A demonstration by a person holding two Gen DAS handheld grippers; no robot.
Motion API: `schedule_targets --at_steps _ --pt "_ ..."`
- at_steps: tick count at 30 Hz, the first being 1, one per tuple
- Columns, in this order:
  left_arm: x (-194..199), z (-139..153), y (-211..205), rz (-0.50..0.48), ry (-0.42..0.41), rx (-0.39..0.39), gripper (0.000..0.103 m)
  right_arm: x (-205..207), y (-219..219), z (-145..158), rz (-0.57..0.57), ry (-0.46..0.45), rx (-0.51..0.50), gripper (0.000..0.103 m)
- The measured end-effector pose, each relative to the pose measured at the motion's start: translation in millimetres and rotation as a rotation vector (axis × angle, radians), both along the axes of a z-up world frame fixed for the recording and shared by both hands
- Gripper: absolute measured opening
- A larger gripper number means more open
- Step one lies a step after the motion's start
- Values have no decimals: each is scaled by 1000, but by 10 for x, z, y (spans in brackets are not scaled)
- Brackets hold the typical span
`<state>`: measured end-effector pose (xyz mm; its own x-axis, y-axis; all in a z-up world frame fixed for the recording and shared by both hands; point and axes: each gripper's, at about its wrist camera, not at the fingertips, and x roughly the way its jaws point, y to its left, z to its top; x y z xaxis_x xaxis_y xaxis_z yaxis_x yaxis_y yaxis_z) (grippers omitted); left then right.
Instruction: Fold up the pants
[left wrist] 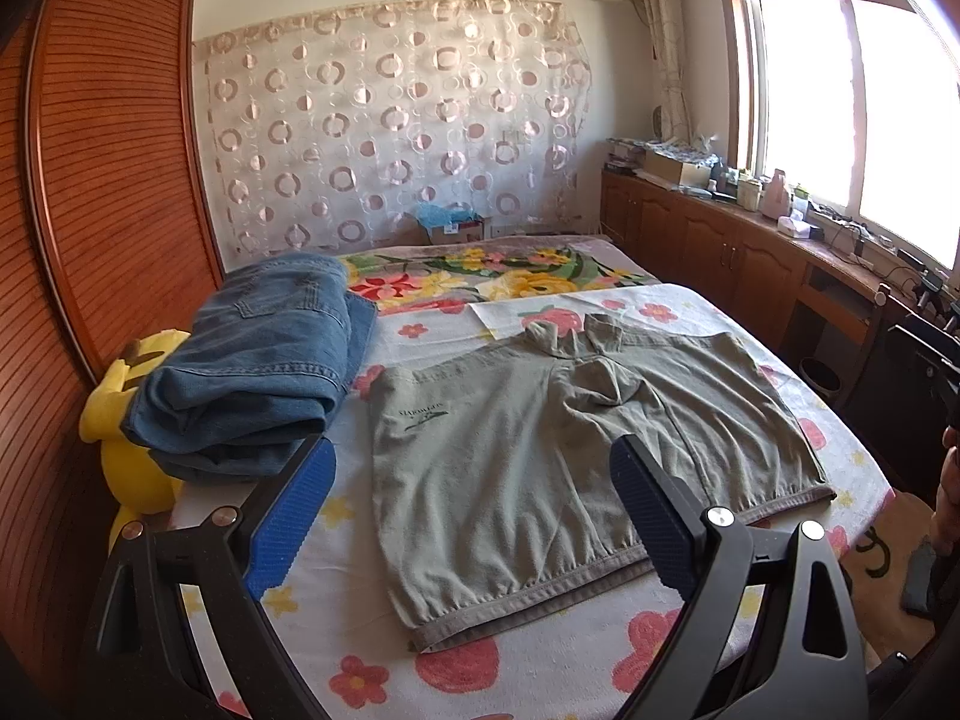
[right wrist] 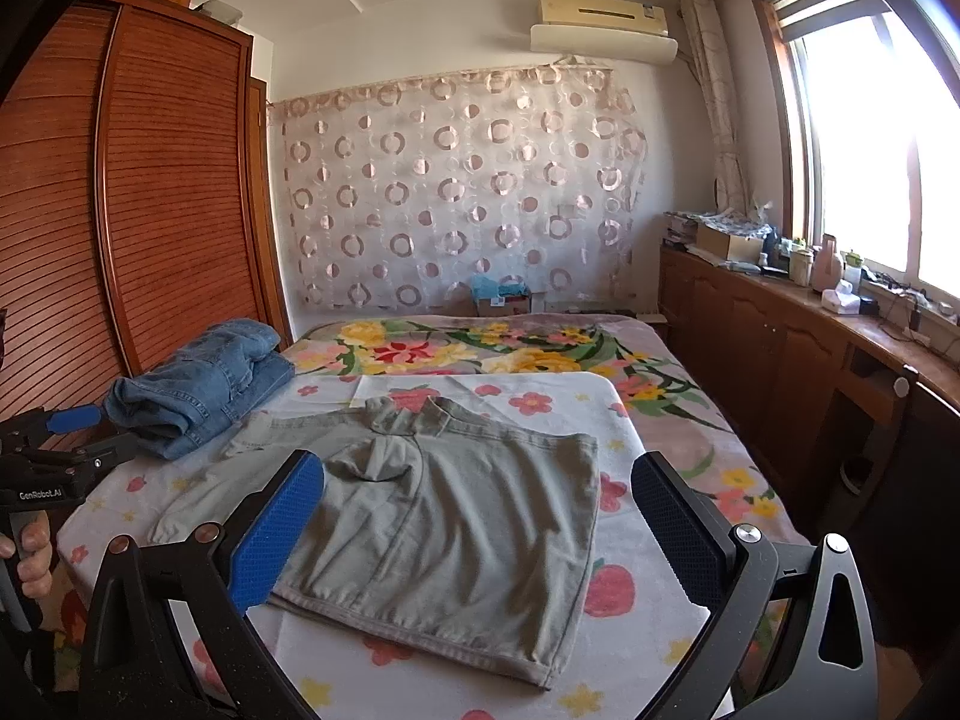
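Note:
Grey-green shorts (left wrist: pixel 540 456) lie spread flat on the flowered sheet, waistband towards me, legs pointing away; they also show in the right wrist view (right wrist: pixel 456 528). My left gripper (left wrist: pixel 474 480) is open and empty, hovering above the shorts' near left part. My right gripper (right wrist: pixel 480 504) is open and empty, above the shorts' near right part. The left gripper's body (right wrist: pixel 66 450) shows at the left edge of the right wrist view, held by a hand.
Folded blue jeans (left wrist: pixel 258 372) lie at the bed's left, also in the right wrist view (right wrist: pixel 198 384). A yellow plush toy (left wrist: pixel 126 450) sits beside them. A wooden wardrobe (left wrist: pixel 108 180) stands left; low cabinets (left wrist: pixel 720 252) run under the window at right.

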<state>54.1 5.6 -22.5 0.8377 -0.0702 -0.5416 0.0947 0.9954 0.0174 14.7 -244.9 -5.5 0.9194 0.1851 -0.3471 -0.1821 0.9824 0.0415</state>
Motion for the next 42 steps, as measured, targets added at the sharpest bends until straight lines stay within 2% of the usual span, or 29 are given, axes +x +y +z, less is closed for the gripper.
schedule_targets --at_steps 7,12,18,22,26,30,31,36,42 --pt "195 -201 -10 -35 39 -3 93 209 -60 -67 -5 29 -35 100" --pt "357 -290 -94 -84 63 -19 93 340 -79 -20 26 75 -34 92" --pt "470 -309 -276 -132 86 -10 93 615 -202 33 83 131 -19 76" --pt "532 -305 -370 -156 93 -7 93 889 -312 -47 112 206 -17 61" --pt "583 -347 -418 -169 108 -4 93 1196 -407 -124 98 277 -41 45" --pt "618 -395 -399 -165 121 -4 93 1552 -534 -152 90 365 -24 39" --pt "623 -412 -394 -164 123 -8 93 1619 -570 -165 79 383 -19 34" --pt "640 -491 -371 -153 139 -11 93 1863 -696 -174 62 441 16 29" --pt "651 -559 -320 -141 155 -18 93 2007 -726 -131 39 492 28 29"
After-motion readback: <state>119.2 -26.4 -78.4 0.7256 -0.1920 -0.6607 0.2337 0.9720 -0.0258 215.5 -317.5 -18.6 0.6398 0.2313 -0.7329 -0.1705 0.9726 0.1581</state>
